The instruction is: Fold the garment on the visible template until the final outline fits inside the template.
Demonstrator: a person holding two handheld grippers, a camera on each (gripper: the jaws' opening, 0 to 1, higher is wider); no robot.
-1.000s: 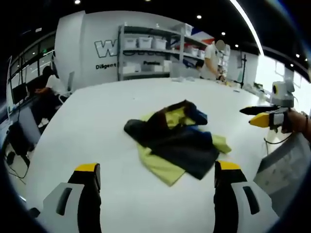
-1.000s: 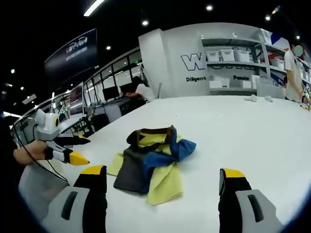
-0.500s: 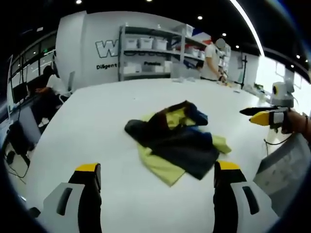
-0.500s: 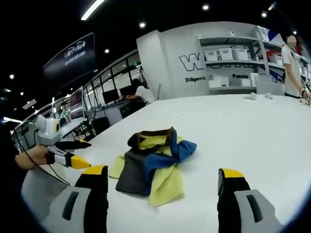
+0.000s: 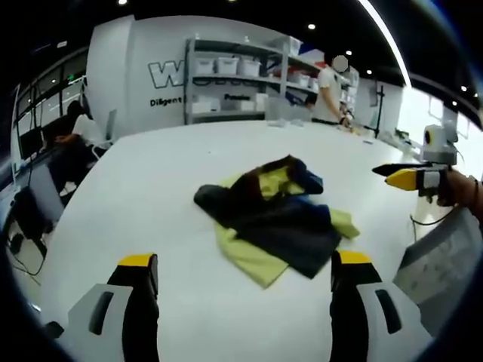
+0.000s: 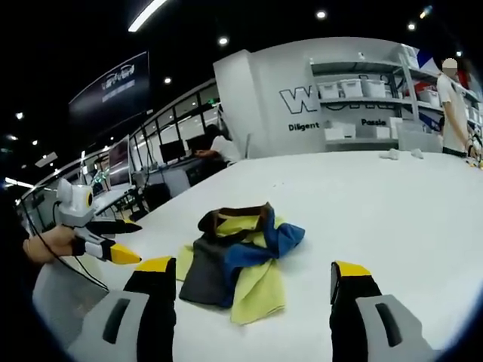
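One crumpled garment of yellow, dark grey and blue cloth (image 5: 272, 219) lies in a heap on the white bench (image 5: 151, 181), ahead of both my grippers and touched by neither. In the left gripper view its long axis runs from upper left to lower right. My left gripper (image 5: 241, 302) has its fingers spread wide, empty; my right gripper (image 6: 253, 309) likewise — open, holding nothing. I judge both about equally near — two grippers, one garment (image 6: 238, 260).
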